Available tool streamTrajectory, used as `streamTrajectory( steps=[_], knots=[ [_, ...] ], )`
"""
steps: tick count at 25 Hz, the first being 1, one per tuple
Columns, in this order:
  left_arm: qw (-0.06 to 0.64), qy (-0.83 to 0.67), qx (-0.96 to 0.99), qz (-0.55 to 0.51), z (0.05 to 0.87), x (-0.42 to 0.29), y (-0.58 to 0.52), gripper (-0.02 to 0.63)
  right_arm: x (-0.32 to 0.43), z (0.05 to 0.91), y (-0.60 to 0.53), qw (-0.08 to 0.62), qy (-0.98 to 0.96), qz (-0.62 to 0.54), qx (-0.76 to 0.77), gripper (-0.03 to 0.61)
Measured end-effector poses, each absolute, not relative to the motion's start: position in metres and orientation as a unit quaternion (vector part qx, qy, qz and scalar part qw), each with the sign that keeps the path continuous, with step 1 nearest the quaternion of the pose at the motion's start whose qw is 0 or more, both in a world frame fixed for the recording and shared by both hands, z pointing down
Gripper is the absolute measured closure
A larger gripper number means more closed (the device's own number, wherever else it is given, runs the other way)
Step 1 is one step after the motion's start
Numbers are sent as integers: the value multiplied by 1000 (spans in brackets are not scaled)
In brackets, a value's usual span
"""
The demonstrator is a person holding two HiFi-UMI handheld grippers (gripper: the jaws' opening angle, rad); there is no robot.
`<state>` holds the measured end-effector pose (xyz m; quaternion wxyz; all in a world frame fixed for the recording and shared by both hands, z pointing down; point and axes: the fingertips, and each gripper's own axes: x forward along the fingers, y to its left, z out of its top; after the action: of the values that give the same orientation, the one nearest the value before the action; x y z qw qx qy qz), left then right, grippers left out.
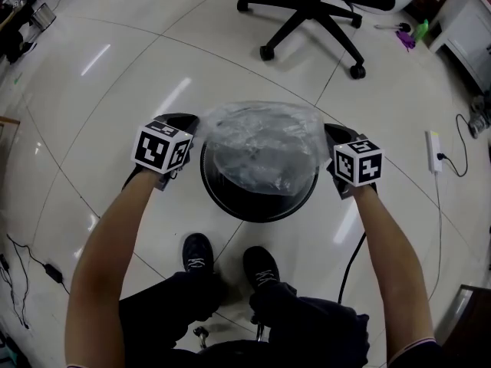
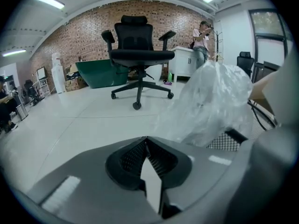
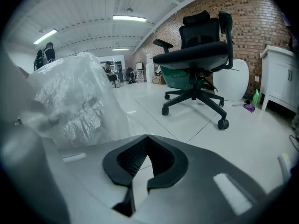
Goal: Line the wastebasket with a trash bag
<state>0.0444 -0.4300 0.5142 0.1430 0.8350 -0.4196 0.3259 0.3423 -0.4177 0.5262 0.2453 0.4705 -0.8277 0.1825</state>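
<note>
Plastic trash bag [image 1: 265, 148] over wastebasket [image 1: 257, 207] | black chair [image 1: 307, 10] beyond | pwr strip [image 1: 433, 150] R

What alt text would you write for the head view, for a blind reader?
Seen from above, a clear trash bag balloons over a round black wastebasket, its sides pinched by the shut left gripper and right gripper. An office chair stands beyond on the white floor.

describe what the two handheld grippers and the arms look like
The left gripper and right gripper match: grey moulded bodies with black, finely textured jaw pads. Each carries a white cube printed with black square markers, left and right. The forearms are bare; a dark short sleeve with pale trim shows on the right arm.
</note>
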Motion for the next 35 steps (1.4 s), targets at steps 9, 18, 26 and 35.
streamTrajectory(
  steps=[9, 18, 26, 35],
  knots=[
    [173, -400, 821, 368, 536, 30, -409, 601, 343, 544, -395, 257, -824, 204, 461, 577],
    [138, -371, 836, 380, 498, 39, -398, 539, 345, 510, -385, 243, -839, 189, 448, 504],
    [115, -350, 843, 392, 455, 36, -376, 466, 355, 448, -376, 211, -845, 159, 465, 480],
    [86, -328, 876, 343, 406, 73, -358, 460, 315, 384, -367, 183, -876, 116, 430, 480]
  ],
)
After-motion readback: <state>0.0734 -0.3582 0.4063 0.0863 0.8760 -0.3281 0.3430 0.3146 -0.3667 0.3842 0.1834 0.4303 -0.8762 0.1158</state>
